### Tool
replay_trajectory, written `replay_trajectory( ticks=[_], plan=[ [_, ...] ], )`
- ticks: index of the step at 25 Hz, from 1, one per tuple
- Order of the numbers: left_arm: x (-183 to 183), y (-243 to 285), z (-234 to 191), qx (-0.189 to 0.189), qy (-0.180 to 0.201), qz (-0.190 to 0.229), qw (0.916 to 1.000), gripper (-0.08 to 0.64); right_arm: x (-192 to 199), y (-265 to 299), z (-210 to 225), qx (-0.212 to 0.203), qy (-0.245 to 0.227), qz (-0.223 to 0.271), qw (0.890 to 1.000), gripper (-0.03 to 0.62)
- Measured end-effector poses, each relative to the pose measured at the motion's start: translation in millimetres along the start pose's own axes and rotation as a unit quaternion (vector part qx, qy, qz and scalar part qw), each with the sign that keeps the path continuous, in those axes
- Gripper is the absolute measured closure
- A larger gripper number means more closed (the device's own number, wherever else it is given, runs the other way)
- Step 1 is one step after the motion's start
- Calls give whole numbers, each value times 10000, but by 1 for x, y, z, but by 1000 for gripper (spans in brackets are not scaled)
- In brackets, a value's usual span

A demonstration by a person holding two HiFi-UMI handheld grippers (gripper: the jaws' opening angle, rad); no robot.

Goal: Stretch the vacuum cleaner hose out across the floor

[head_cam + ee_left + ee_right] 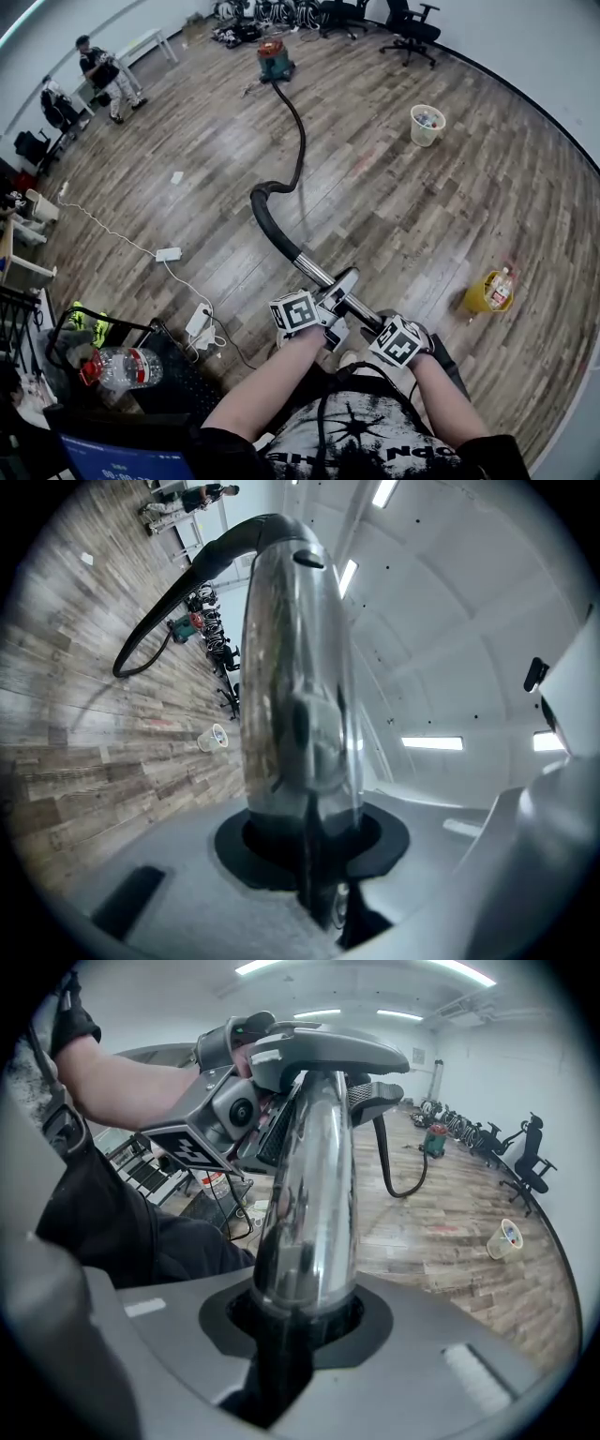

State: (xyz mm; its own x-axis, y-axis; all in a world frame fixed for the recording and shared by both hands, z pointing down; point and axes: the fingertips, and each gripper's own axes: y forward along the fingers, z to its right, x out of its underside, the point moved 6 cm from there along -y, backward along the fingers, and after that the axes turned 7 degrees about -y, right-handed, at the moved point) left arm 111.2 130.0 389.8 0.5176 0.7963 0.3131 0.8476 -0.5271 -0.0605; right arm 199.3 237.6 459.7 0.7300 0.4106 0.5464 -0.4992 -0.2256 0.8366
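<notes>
The left claw (339,292) and the right claw (373,326) are both clamped on the shiny chrome tube (314,270) at the near end of the black flexible vacuum hose (298,141). The left claw sits farther along toward the hose and the right claw nearer the person's body. From the tube the hose bends down to the wood-plank floor (422,216). It then runs in a loose curve to the green red-topped vacuum cleaner (275,58) far across the room. A white wastebasket (427,125) stands well to the hose's right.
</notes>
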Motion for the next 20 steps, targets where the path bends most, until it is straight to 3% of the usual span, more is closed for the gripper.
replay_trajectory(
  ticks=[12,20],
  plan=[
    [41,-17,11,21,2,-312,9995,472,24,-7,-42,57,233,81,9997,500],
    [67,-69,12,161,-332,-340,9987,472,25,-4,-103,113,394,-265,9988,500]
  ],
)
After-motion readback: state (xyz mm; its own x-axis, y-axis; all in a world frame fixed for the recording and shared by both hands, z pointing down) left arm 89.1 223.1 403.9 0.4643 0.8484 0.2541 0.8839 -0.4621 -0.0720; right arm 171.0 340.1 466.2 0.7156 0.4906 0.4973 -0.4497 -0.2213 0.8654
